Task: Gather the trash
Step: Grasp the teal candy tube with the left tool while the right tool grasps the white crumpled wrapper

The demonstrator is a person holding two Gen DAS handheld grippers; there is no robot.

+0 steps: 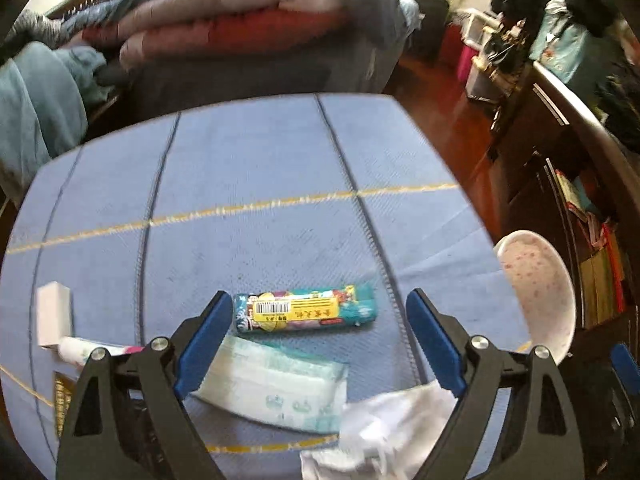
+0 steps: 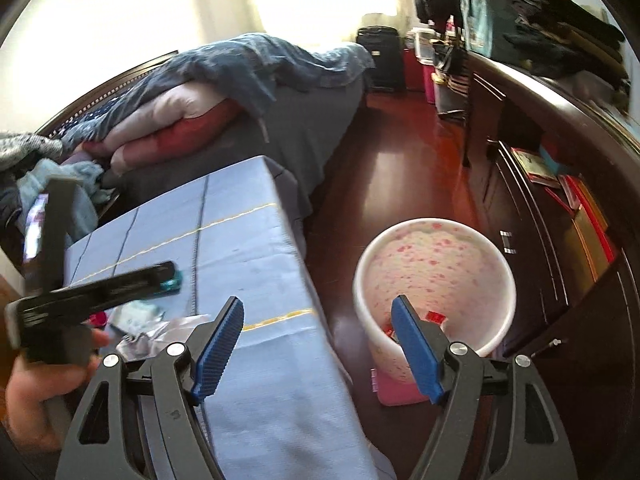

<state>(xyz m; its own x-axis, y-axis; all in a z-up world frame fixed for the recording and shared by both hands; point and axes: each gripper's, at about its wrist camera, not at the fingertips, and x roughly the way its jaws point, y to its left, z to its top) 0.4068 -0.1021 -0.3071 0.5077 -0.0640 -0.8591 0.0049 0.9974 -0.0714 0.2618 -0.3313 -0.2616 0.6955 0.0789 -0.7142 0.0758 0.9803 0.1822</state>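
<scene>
Both pairs of fingers gape empty: the left gripper (image 1: 320, 340) straddles a tissue pack (image 1: 276, 392) beside crumpled paper (image 1: 384, 432) and could grab non-trash; the right gripper (image 2: 316, 344) hovers by the bin (image 2: 434, 280).

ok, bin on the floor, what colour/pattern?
The bin is white with scattered pink-red speckles, shown best in the right wrist view.

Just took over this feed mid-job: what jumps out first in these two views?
A white bin with pink speckles stands on the dark red floor beside the blue-clothed table. On the cloth lie a colourful roll with a yellow label, a pale wipes pack and crumpled white paper. Both the left claw and right claw are open and empty.
</scene>
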